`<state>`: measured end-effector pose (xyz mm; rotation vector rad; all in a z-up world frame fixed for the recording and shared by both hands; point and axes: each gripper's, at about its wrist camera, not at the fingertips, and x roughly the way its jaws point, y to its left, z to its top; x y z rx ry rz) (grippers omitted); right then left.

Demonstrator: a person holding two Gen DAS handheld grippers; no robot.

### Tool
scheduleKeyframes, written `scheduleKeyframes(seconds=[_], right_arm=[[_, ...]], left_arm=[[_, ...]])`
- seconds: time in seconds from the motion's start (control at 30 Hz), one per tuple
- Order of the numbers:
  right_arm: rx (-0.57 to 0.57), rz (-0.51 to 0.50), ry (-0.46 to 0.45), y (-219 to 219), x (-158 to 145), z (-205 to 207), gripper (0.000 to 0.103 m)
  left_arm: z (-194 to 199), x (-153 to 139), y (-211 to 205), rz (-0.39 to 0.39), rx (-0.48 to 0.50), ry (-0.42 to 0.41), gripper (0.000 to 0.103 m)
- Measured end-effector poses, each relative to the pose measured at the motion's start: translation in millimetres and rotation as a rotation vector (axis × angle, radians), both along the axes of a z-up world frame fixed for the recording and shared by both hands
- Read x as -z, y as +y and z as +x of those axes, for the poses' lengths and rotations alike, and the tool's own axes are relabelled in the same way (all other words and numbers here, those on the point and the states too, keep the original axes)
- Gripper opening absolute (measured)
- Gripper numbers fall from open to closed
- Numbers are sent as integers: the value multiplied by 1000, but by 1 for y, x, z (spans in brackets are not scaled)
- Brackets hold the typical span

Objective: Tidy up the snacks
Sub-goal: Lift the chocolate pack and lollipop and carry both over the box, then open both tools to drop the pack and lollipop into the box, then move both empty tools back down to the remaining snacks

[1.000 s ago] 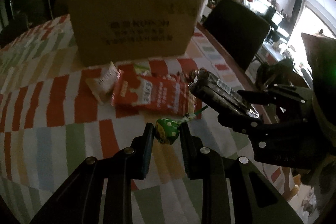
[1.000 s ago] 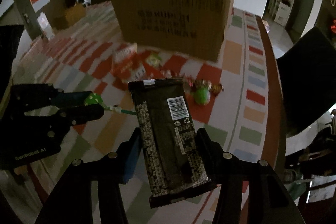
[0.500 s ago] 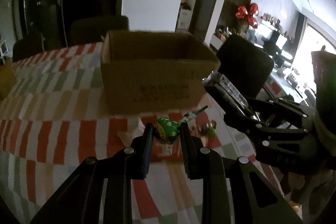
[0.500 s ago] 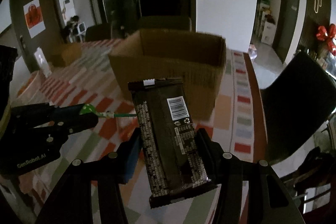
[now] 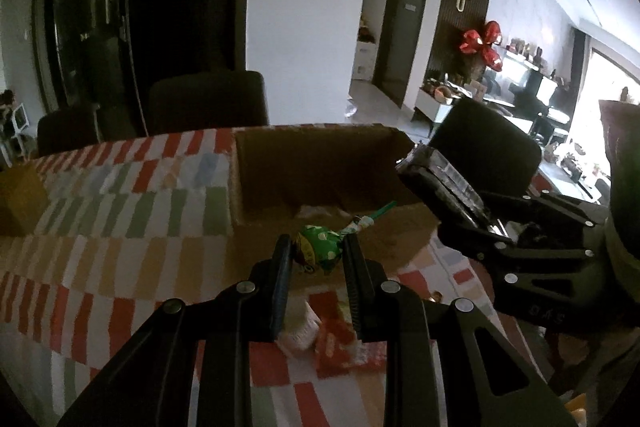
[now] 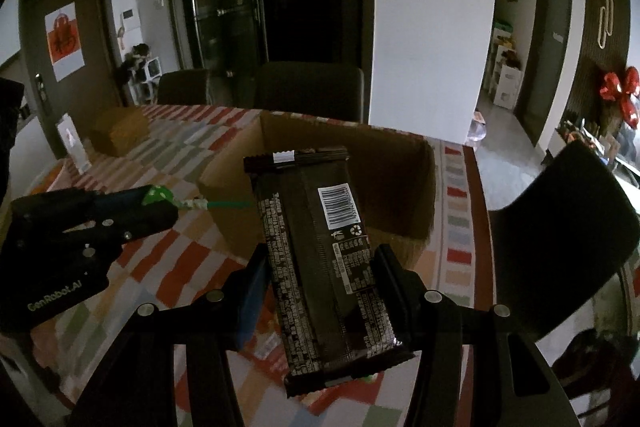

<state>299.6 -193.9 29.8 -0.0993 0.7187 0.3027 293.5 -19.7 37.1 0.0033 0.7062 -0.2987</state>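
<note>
We have raised both grippers above the box (image 5: 320,163); left gripper (image 5: 316,255) pinches the lollipop (image 5: 318,247), right gripper (image 6: 320,267) clamps the dark packet (image 6: 316,247); released this short of the opening, either lands outside.

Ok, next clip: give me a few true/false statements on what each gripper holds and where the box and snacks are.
1. The left gripper grips a green lollipop. True.
2. The right gripper is empty. False: it clamps a dark snack bar.
3. The cardboard box is open on top. True.
4. The snack bar lies inside the box. False: it is held in front of it.
5. A red packet lies on the tablecloth. True.
</note>
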Motion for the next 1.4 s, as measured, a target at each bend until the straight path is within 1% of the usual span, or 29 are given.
scheduleKeyframes(seconds=[0.27,0.47,0.6,0.7,0.73,0.77,0.8,0.83,0.93,1.03,1.27,1.4], right_arm=[[-27,-22,13,9,-6,38,53],[-50,-59,39,14,-2,70,53],[-44,-62,59,12,4,91,54],[-28,-57,67,10,9,104,54],[-17,-56,63,9,9,107,54],[-2,-58,60,8,9,109,55],[9,-60,57,8,9,110,59],[17,-57,51,7,9,109,63],[29,-54,28,7,8,100,63],[32,-47,12,6,5,88,63],[58,-18,-35,3,-7,51,63],[73,-15,-45,2,-8,32,63]], left_arm=[[36,-5,5,-5,-16,8,26],[68,0,3,11,-18,32,26],[87,8,1,16,-21,54,26],[101,12,-2,30,-16,72,28],[103,14,-2,36,-29,81,32],[104,15,-2,32,-31,84,35],[102,15,-1,25,-31,83,42],[99,15,0,25,-35,79,47],[87,14,-1,41,-31,54,49],[76,11,0,35,-23,45,52],[42,2,2,29,-4,30,55],[23,-1,2,22,3,22,56]])
